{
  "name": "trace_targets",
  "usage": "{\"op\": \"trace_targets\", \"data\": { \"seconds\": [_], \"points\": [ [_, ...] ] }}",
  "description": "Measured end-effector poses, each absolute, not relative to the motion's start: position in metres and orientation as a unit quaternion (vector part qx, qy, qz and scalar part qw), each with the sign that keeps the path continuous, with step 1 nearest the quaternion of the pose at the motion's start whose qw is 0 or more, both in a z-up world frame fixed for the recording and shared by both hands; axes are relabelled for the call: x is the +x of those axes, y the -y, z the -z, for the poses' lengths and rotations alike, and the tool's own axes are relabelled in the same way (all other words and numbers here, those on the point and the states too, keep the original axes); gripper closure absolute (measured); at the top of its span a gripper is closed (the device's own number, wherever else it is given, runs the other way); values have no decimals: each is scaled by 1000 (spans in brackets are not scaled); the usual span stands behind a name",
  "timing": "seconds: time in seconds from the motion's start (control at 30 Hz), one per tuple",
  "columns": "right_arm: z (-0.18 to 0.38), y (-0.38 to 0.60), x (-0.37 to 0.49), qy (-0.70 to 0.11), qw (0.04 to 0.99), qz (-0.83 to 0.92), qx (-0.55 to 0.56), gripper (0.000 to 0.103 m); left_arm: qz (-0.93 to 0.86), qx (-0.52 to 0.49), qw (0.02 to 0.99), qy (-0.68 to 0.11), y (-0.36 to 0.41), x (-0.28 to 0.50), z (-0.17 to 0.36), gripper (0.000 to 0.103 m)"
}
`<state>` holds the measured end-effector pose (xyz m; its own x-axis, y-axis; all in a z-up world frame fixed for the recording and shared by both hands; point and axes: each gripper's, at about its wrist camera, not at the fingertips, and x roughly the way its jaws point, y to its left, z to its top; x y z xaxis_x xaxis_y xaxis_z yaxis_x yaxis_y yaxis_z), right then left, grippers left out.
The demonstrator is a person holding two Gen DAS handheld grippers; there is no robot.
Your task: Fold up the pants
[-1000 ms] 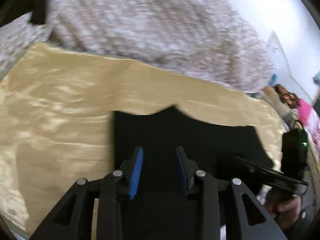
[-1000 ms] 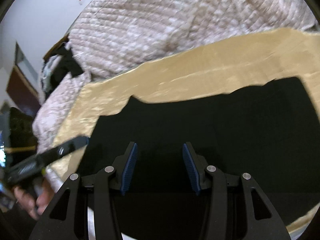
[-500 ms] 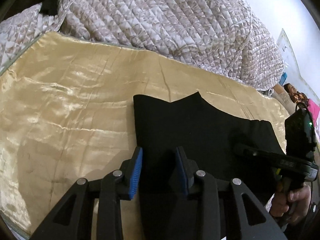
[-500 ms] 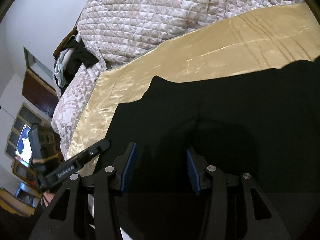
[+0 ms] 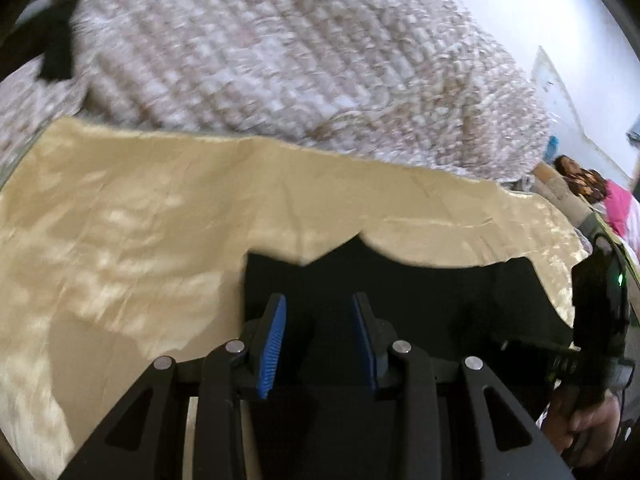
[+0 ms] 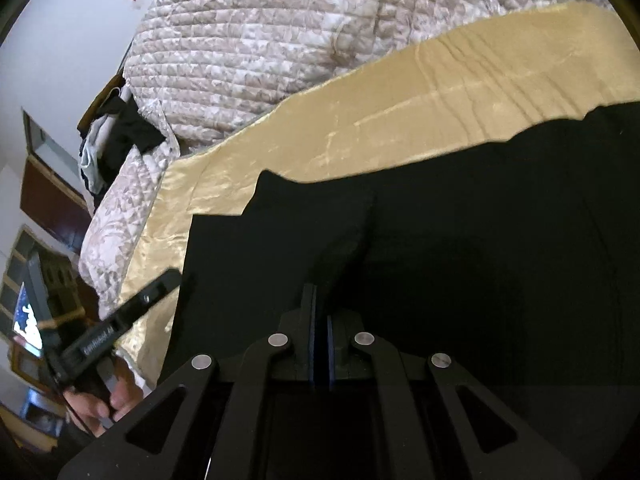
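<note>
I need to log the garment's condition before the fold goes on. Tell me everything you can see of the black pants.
The black pants are plain, matte, dark fabric lying mostly flat on the shiny gold sheet. Their far edge is uneven, with a pointed peak. A raised ridge of cloth runs up from the right gripper, whose jaws have just closed and pinch a fold of it. The left gripper is over the pants near their side edge, jaws apart. Seams and pockets are too dark to tell.

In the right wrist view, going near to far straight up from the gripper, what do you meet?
Right gripper → black pants → gold satin sheet → quilted blanket.
</note>
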<state>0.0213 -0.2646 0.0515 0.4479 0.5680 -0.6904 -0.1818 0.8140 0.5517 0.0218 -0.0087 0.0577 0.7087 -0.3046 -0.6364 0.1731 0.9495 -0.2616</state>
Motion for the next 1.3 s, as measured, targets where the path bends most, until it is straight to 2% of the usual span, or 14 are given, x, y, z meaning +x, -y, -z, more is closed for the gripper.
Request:
{"op": "trace_targets", "data": {
  "seconds": [0.17,0.37,0.67,0.9,1.07,1.2,1.3],
  "points": [
    [-47,260,24,-482,826,-224,187,100,97,-94,901,-412,5,70,-29,66],
    [-46,260,25,-481,828,-225,180,100,101,-107,902,-407,-1,71,-26,66],
    [-68,257,8,-443,860,-217,134,100,58,-49,920,-386,15,21,-49,66],
    [-85,250,-19,-399,883,-229,89,100,36,-32,920,-389,21,-16,-46,66],
    [-81,232,-34,-400,882,-248,42,99,27,-34,917,-396,19,-28,-39,66],
    [-64,224,-34,-430,871,-239,3,95,26,-34,915,-402,18,-30,-35,66],
    [-64,228,-33,-427,873,-236,9,95,23,-36,914,-403,17,-30,-34,66]
  ]
}}
